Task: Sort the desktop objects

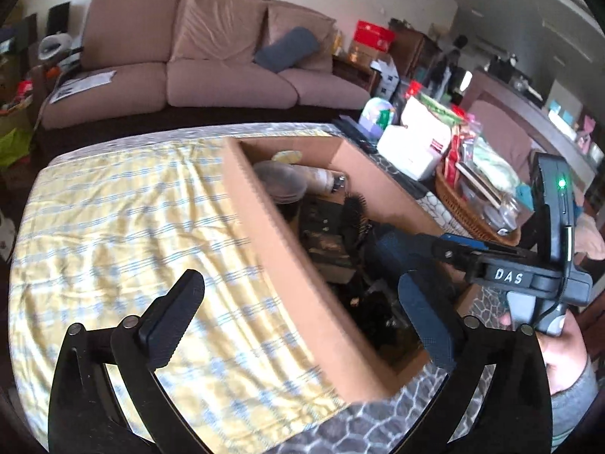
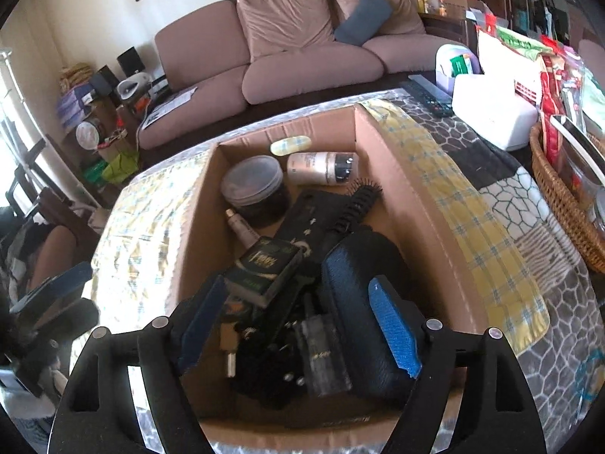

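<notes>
A cardboard box (image 2: 401, 189) stands on the yellow checked cloth (image 1: 124, 219); its wall (image 1: 272, 242) also shows in the left wrist view. Inside lie a round lidded jar (image 2: 253, 185), a pale bottle (image 2: 321, 168), a black hairbrush (image 2: 355, 204), a dark green pack (image 2: 268, 265), a blue-black case (image 2: 359, 295) and other dark items. My right gripper (image 2: 298, 325) is open over the box, above the case, holding nothing; it also shows from the side in the left wrist view (image 1: 401, 261). My left gripper (image 1: 302, 321) is open and empty, straddling the box's left wall.
A wicker basket (image 2: 559, 204) with packets stands at the right, with a white box (image 2: 491, 109) and a remote (image 2: 427, 96) behind it. A patterned grey quilt (image 2: 548, 302) covers the table's right side. A pink sofa (image 1: 211, 56) stands behind.
</notes>
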